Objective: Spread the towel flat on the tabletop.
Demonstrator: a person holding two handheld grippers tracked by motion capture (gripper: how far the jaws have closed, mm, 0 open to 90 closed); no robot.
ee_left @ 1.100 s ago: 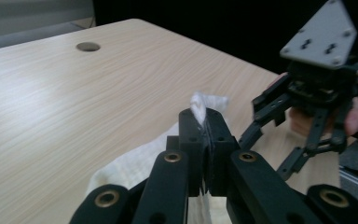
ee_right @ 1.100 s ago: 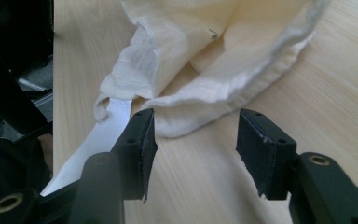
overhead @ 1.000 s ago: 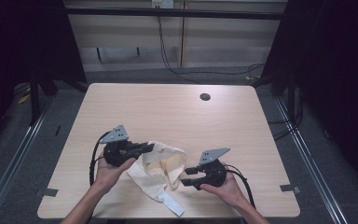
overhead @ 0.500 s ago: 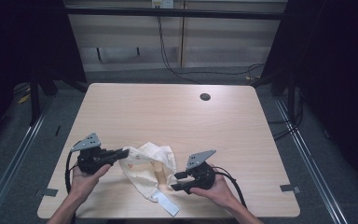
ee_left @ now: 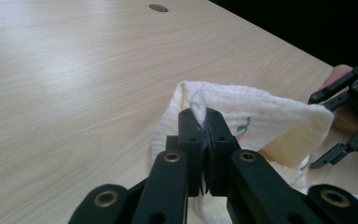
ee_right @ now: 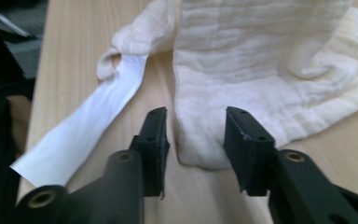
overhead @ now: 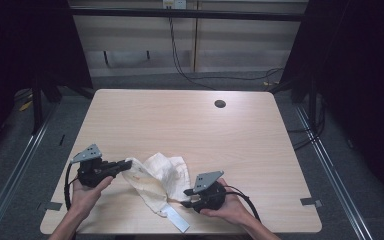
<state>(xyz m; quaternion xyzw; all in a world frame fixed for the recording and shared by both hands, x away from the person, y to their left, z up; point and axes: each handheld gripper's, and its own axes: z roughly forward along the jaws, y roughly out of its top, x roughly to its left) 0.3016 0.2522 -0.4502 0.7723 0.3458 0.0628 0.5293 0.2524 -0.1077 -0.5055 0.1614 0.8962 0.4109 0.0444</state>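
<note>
Cream cloth (overhead: 160,177) lies crumpled on the near part of the wooden counter (overhead: 190,125), between the two hands. At the left, the left gripper (overhead: 127,165) points right along the counter, with its jaws clamped tight on a pinched fold at the cloth's left edge; in the left gripper view a small tuft of the cloth (ee_left: 198,100) sticks up between the closed jaws of the left gripper (ee_left: 204,122). A small coloured mark, perhaps embroidery, shows on the cloth just beyond the jaws, though it is too small to read. Toward the near edge, a long white label (overhead: 176,219) trails from the cloth and lies flat on the counter. At the right, the right gripper (overhead: 186,197) points left at the cloth's near right corner. Its jaws have just been closing; in the right gripper view they stand apart on either side of a cloth corner (ee_right: 200,144), and the pads do not press on it. The white label (ee_right: 81,140) lies to the left of those jaws. Far off on the counter sits a small dark round hole (overhead: 220,104).
</note>
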